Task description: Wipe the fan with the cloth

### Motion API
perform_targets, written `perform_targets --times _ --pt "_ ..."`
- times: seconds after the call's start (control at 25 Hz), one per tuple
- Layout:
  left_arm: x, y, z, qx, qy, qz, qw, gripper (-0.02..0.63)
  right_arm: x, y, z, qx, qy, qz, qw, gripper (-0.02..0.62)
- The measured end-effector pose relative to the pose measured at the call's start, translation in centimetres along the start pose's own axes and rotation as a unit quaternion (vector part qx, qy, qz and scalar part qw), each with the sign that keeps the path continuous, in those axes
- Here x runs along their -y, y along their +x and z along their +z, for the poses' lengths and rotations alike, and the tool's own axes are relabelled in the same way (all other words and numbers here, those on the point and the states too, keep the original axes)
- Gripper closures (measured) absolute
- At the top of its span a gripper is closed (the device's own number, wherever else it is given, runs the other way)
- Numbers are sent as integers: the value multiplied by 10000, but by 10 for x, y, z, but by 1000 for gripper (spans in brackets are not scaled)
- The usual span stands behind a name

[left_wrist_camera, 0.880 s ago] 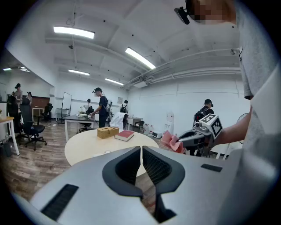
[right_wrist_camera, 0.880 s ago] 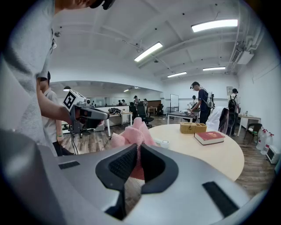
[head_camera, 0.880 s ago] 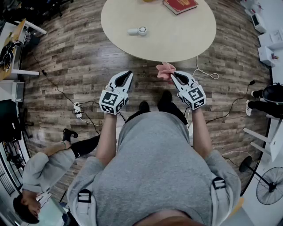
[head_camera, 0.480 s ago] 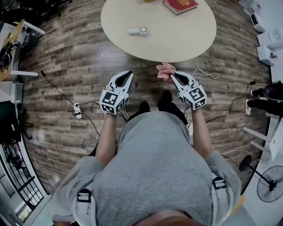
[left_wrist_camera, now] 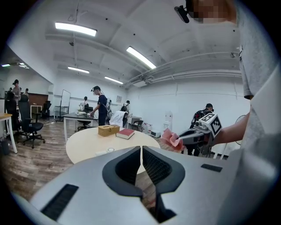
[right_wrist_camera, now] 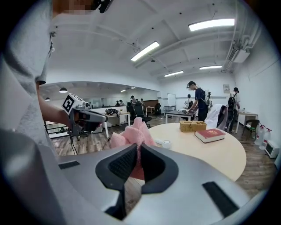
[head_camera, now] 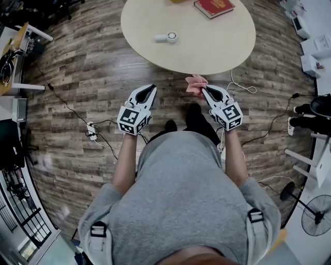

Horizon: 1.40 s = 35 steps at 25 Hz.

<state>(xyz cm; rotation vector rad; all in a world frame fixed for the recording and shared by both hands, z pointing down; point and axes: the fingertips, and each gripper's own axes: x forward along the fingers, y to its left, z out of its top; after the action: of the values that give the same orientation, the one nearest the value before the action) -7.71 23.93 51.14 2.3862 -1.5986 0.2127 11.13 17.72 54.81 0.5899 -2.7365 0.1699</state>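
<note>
A small white hand fan [head_camera: 166, 37] lies on the round beige table [head_camera: 207, 52], far ahead of both grippers; it also shows as a small white fan [right_wrist_camera: 163, 143] in the right gripper view. My right gripper [head_camera: 205, 89] is shut on a crumpled pink cloth [head_camera: 195, 83], held in the air just short of the table's near edge. The cloth [right_wrist_camera: 134, 134] bulges out above the closed jaws. My left gripper [head_camera: 151, 88] hangs level with it to the left, over the wooden floor. It is shut, with nothing between its jaws [left_wrist_camera: 141, 149].
A red book [head_camera: 214, 6] and a tan box [left_wrist_camera: 108, 130] lie at the table's far side. A power strip [head_camera: 91, 129] and cables run over the floor on the left. A standing fan [head_camera: 315, 217] is at the lower right. Several people stand at desks beyond.
A person crouching at the lower left of the head view has gone out of sight. Both grippers keep about the same place, the cloth still held.
</note>
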Motion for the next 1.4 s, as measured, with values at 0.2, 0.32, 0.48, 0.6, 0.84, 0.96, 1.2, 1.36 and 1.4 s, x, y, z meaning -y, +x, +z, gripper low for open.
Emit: perform_targets --times 0.2,0.32,0.48,0.6,0.84,0.96,1.2,1.36,1.4 --pt "-35 3 4 -53 -52 126 9999 575 8 32 4 -67 101 59 9999 566" --pt "-47 16 11 -43 -71 216 9997 575 23 47 11 -54 72 173 9998 566" --pt "-56 35 14 -96 -104 306 9994 575 44 66 19 -50 34 305 9995 566" --pt "-61 52 17 -116 -144 394 9991 575 60 77 21 -82 19 451 9989 566" --pt "-75 93 25 -191 -228 581 9979 575 105 100 24 -160 28 690 9975 566" --pt "-82 111 30 -236 -271 691 9970 575 126 112 25 -206 23 832 9963 566" --pt "-95 139 38 -280 -342 935 9946 575 156 134 28 -290 7 1153 9929 566" --pt "-100 161 46 -293 -370 1101 9928 575 179 153 31 -333 -71 1416 9893 566" --pt "-100 167 48 -290 -366 1132 9925 575 186 158 33 -338 -108 1482 9883 566"
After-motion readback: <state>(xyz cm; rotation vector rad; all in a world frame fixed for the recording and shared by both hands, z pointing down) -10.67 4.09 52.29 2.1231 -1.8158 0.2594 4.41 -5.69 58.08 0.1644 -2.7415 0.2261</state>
